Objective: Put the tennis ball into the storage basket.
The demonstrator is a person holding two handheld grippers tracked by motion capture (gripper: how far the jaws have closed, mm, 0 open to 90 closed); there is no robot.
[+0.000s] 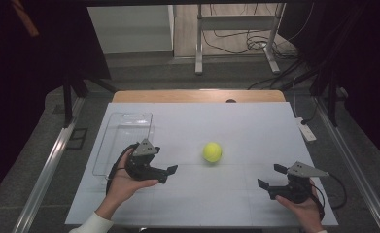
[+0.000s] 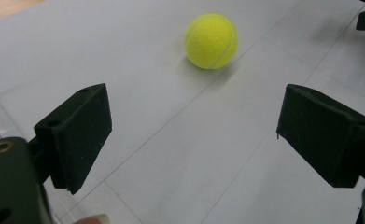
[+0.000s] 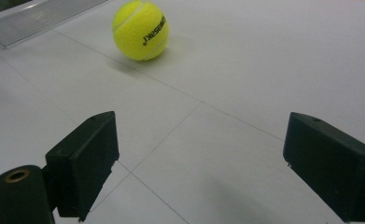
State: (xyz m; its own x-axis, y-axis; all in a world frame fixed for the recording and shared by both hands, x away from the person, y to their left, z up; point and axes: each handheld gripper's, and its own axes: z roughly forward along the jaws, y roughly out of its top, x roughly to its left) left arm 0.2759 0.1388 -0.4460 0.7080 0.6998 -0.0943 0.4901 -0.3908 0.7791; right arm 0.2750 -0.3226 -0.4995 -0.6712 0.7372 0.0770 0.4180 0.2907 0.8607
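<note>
A yellow tennis ball [image 1: 212, 152] rests on the white mat [image 1: 202, 199] near the table's middle. My left gripper [image 1: 164, 161] is open, held low to the ball's left and pointing at it. In the left gripper view the ball [image 2: 211, 40] lies ahead of the wide jaws of the left gripper [image 2: 194, 126], apart from them. My right gripper [image 1: 271, 175] is open at the front right, also aimed toward the ball. The right gripper view has the ball [image 3: 140, 30] ahead and to the left of the right gripper [image 3: 194, 140]. Nothing sits between either pair of jaws.
A clear plastic tray [image 1: 124, 141] lies on the mat's left side, just behind my left hand; its edge [image 3: 35, 18] appears in the right gripper view. A white power strip [image 1: 306, 130] lies off the mat's right edge. Metal rails flank the table.
</note>
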